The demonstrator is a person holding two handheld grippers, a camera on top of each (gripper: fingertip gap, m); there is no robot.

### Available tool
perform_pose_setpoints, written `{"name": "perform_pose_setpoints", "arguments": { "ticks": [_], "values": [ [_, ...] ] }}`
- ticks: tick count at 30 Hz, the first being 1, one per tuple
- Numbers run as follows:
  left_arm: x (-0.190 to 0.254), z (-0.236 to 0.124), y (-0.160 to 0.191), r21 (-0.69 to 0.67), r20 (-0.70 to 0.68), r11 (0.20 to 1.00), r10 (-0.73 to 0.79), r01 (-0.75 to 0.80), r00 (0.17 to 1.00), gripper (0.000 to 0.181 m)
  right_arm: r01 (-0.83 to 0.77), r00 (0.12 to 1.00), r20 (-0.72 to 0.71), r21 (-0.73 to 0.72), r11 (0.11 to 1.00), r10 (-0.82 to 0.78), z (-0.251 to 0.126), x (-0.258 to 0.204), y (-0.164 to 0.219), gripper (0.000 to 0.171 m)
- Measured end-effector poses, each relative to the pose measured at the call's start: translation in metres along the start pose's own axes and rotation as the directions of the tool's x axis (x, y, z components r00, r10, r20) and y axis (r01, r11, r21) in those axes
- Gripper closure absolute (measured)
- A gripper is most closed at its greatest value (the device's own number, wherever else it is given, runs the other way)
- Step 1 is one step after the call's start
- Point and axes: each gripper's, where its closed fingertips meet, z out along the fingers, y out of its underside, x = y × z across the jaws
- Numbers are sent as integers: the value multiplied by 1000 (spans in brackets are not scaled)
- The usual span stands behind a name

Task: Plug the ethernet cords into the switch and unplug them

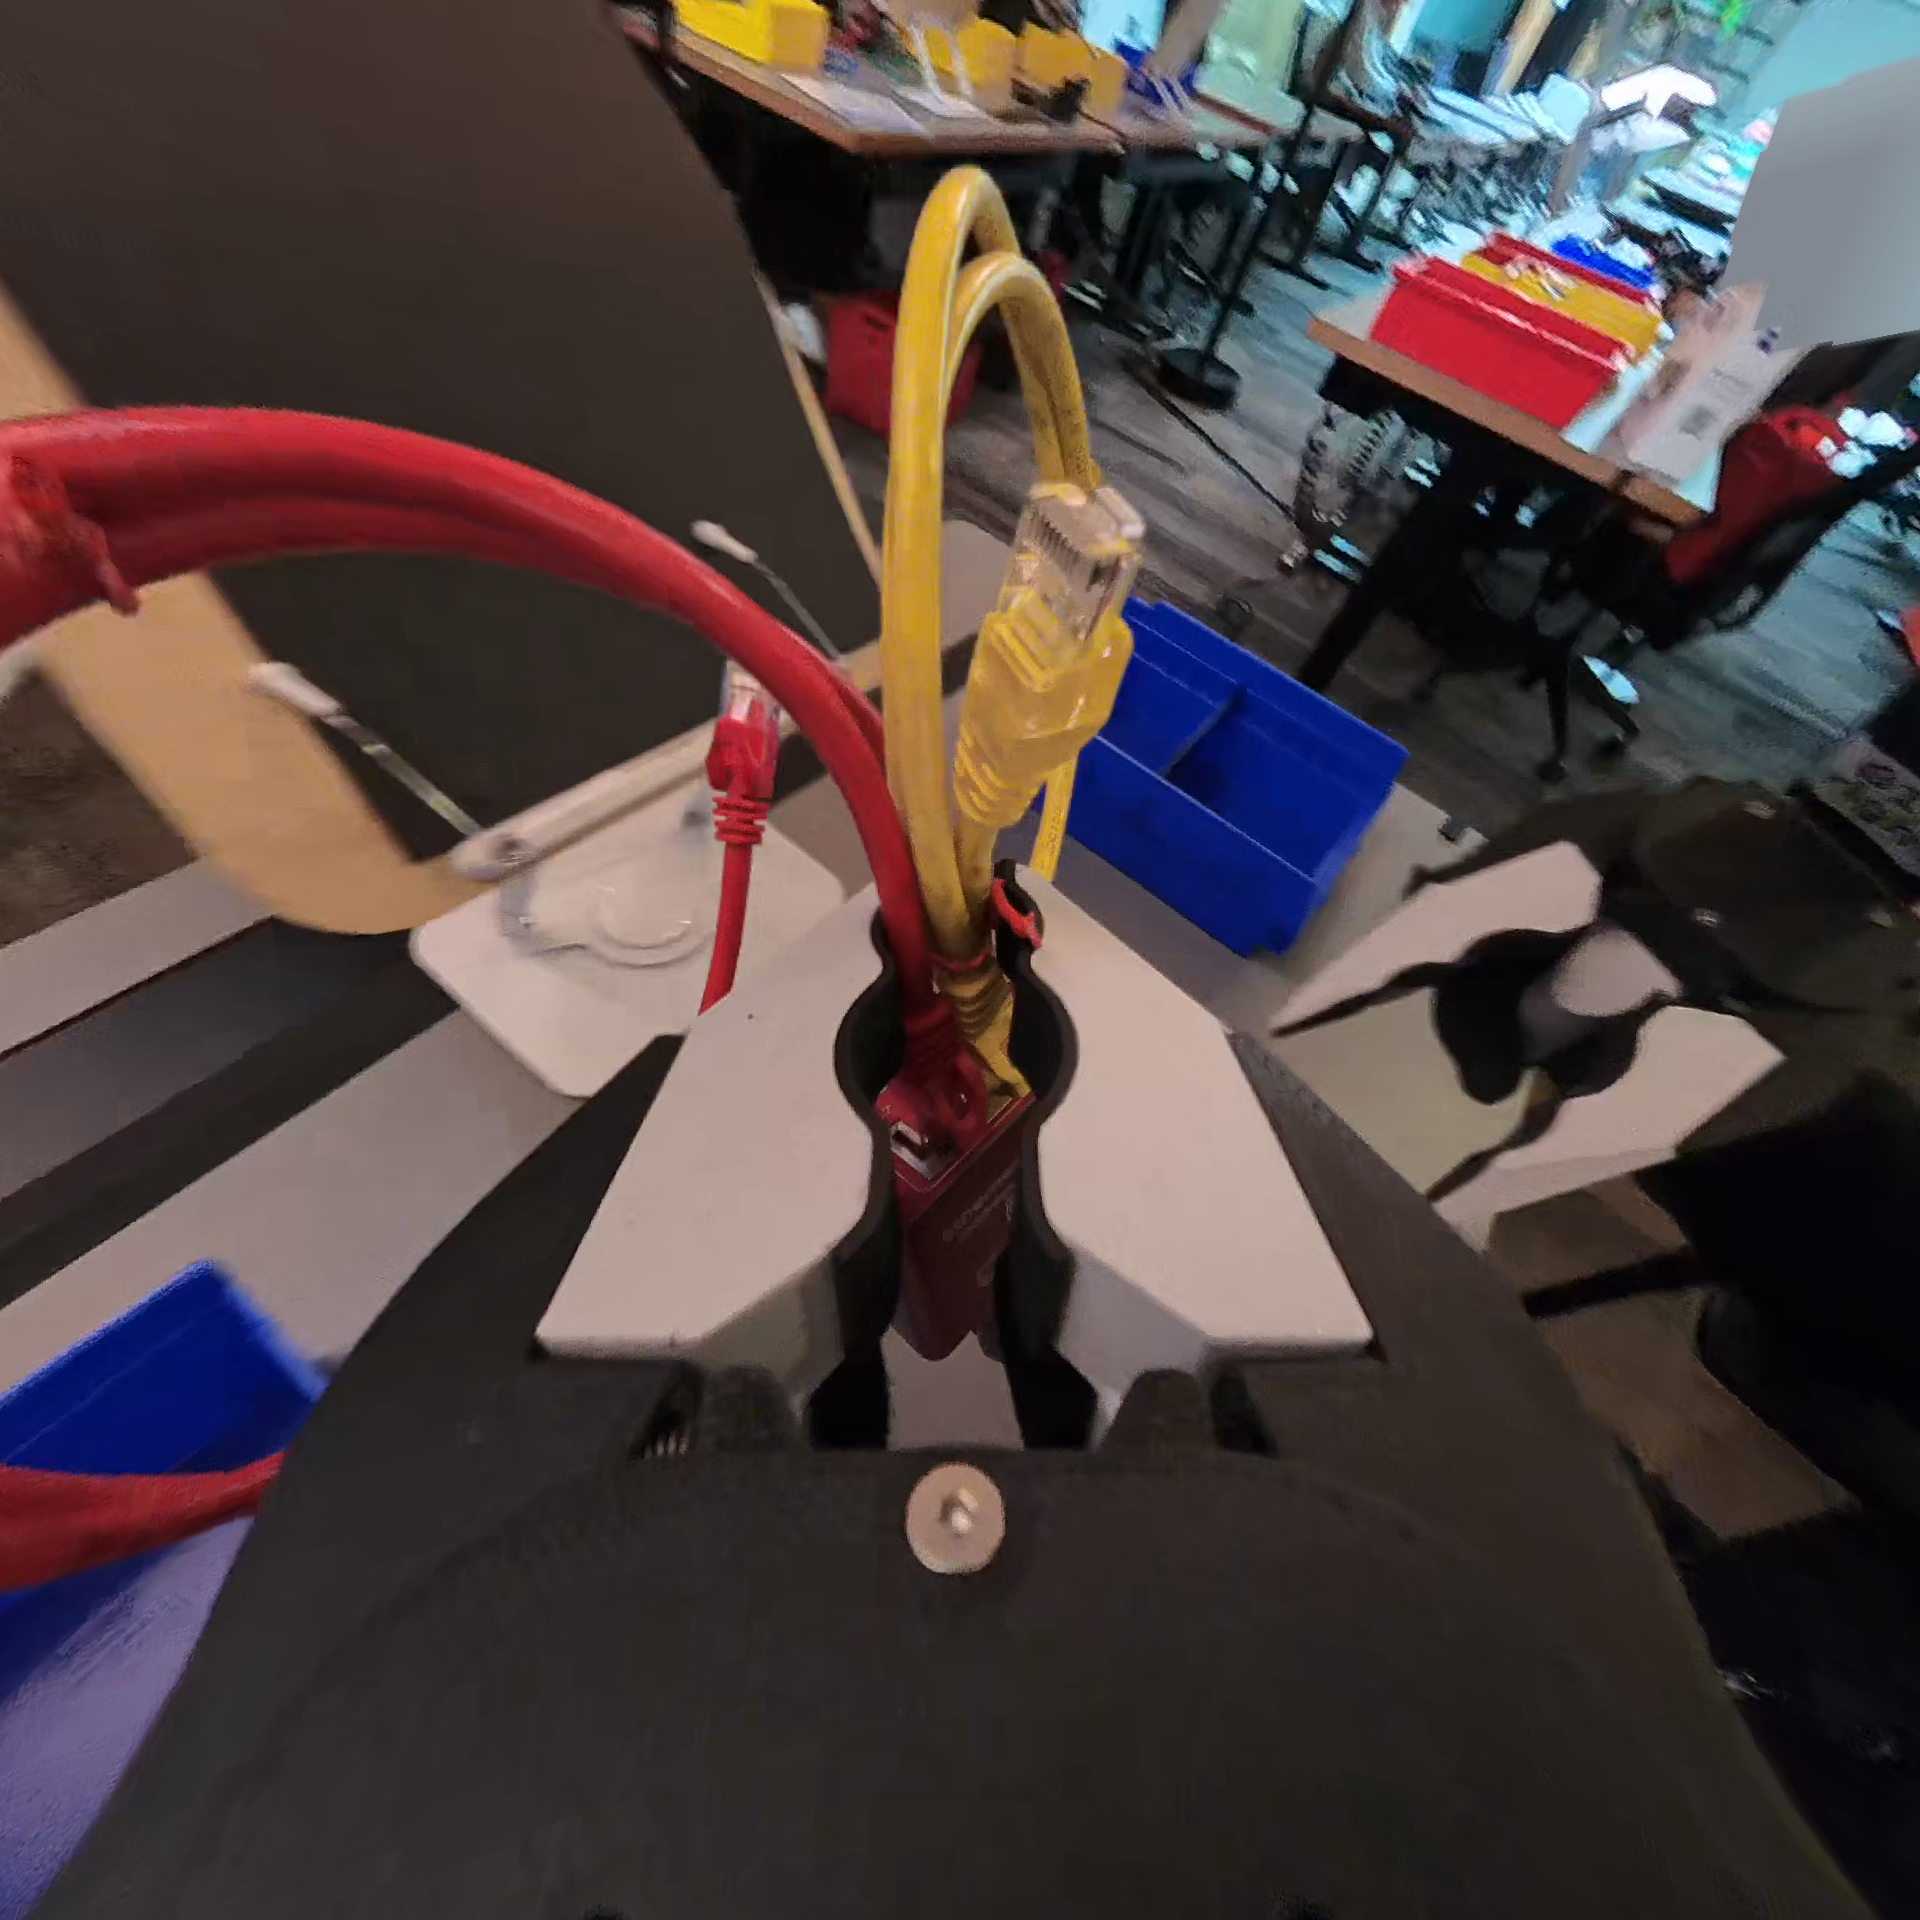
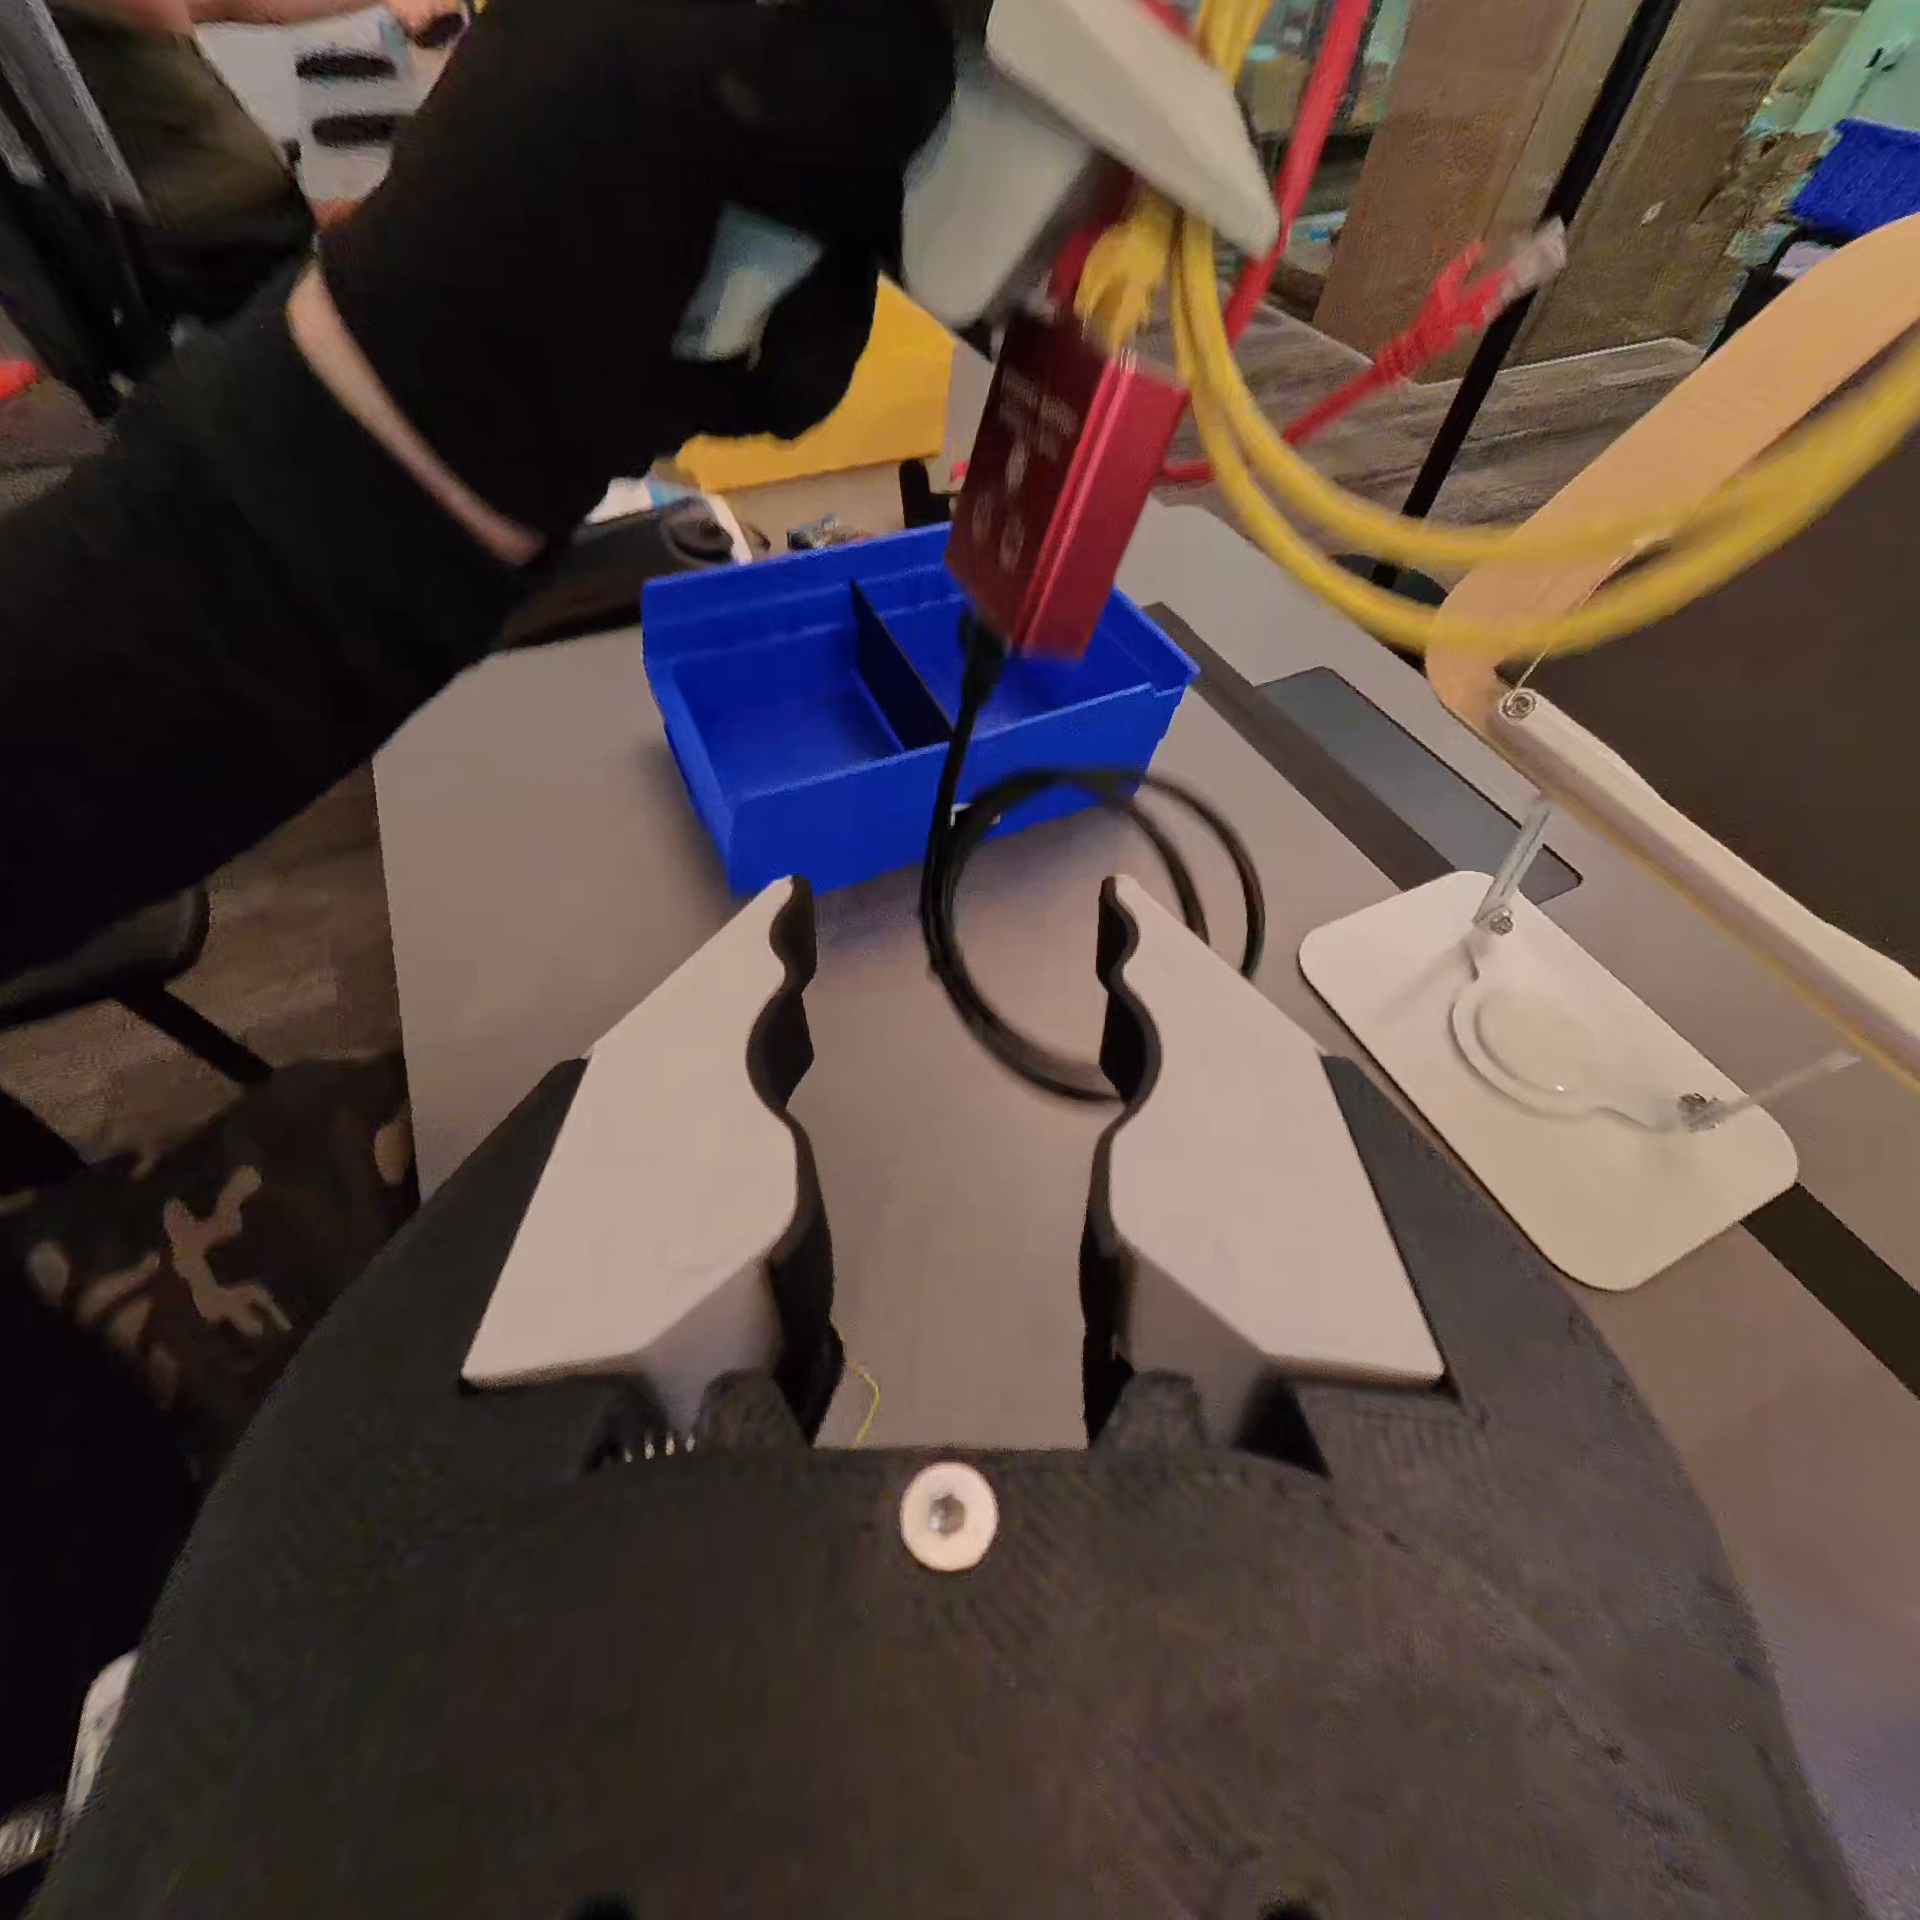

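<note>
Left wrist view: switch (image 1: 951, 1226) clamped between fingers (image 1: 748, 1174).

light: indoor, even, moderately bright | shadows: soft, faint on surface (image 2: 582, 831) | blur: motion smear on red cord (image 1: 312, 488), switch (image 2: 1060, 478) and gloved hand (image 2: 644, 229) | focus: background benches soft | distortion: strong wide-angle bending at edges
</note>
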Motion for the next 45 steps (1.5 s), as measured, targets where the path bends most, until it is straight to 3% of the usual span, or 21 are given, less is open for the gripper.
{"name": "perform_pose_setpoints", "arguments": {
  "ticks": [4,7,11,15,18,23,25,28,30,31,35,40,42,45],
  "values": [
    [52,44,9,-63,-83,997,39,-44,996,170,-166,986,39,48,985,164,18,17,2,108],
    [86,69,14,-80,-162,996,38,-51,986,170,-265,961,104,101,959,255,21,24,4,113],
    [103,86,15,-65,-193,997,32,-46,981,170,-319,938,185,118,940,294,14,28,10,144],
    [106,89,16,-57,-249,998,14,-29,968,166,-375,893,298,82,923,336,1,27,15,145],
    [102,79,16,-33,-273,999,23,-33,962,150,-448,832,397,70,891,388,-11,27,13,145],
    [94,43,24,68,-197,979,202,-192,959,144,-506,743,478,-54,861,468,-25,27,28,145],
    [100,28,26,129,-139,939,336,-319,931,137,-499,731,489,-91,862,475,-28,26,34,145],
    [122,15,31,212,-54,825,545,-524,837,100,-458,755,457,-146,877,470,-25,25,46,146],
    [141,9,32,283,19,707,671,-648,741,74,-443,766,443,-161,882,465,-23,24,49,146],
    [148,5,29,318,54,682,681,-659,731,73,-440,766,445,-164,883,465,-22,22,49,146],
    [172,-11,8,470,-63,743,567,-477,821,62,-434,770,447,-155,888,454,-21,20,46,146],
    [186,-23,-17,589,-239,768,465,-254,852,47,-422,780,444,-148,895,441,-21,19,44,146],
    [193,-27,-27,632,-295,755,445,-176,846,25,-416,782,446,-149,897,437,-22,18,43,146],
    [203,-30,-33,626,-457,780,373,-6,808,39,-410,786,443,-149,900,431,-23,17,44,146]
  ]
}}
